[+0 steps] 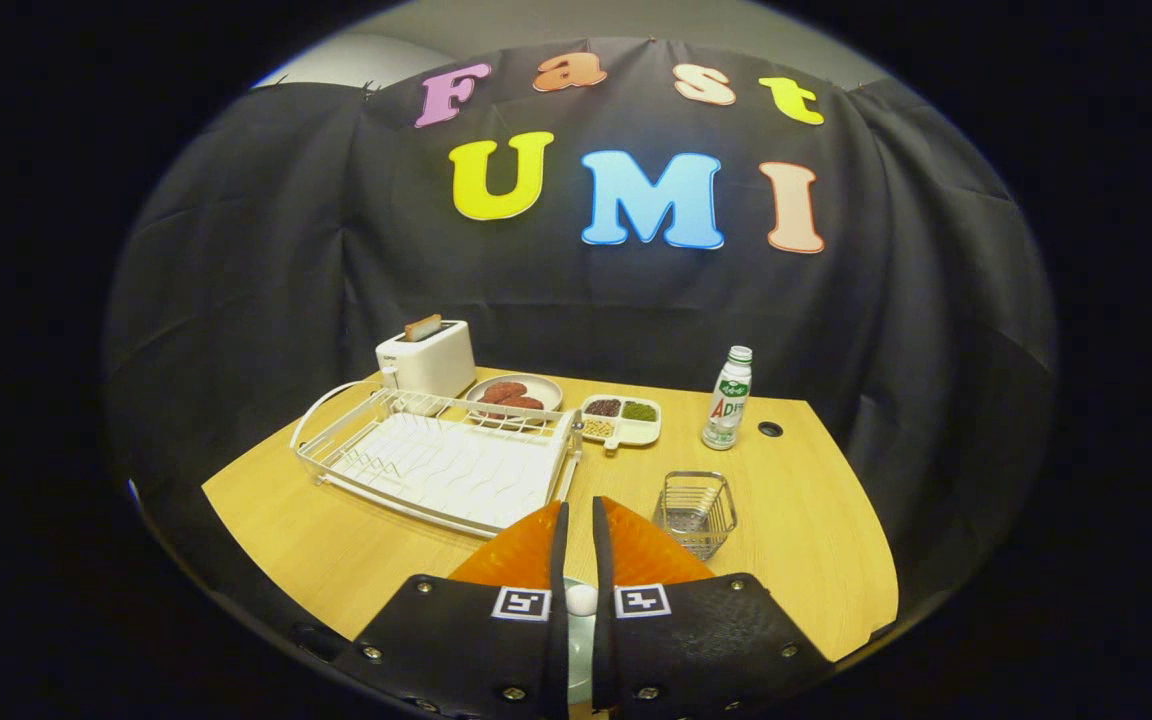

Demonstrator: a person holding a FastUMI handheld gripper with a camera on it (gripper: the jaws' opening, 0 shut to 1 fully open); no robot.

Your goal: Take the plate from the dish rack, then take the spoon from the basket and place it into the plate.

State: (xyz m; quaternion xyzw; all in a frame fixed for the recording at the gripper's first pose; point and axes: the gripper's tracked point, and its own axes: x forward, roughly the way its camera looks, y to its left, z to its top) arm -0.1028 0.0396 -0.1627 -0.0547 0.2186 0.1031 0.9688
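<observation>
Orange plate mostly hidden behind jaws pinching spoon.

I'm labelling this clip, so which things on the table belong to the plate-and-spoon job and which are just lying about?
Job: dish rack; wire basket; gripper, fingers nearly together around a small white thing I cannot identify.
Lying about: toaster; dish of patties; divided tray; bottle.
</observation>
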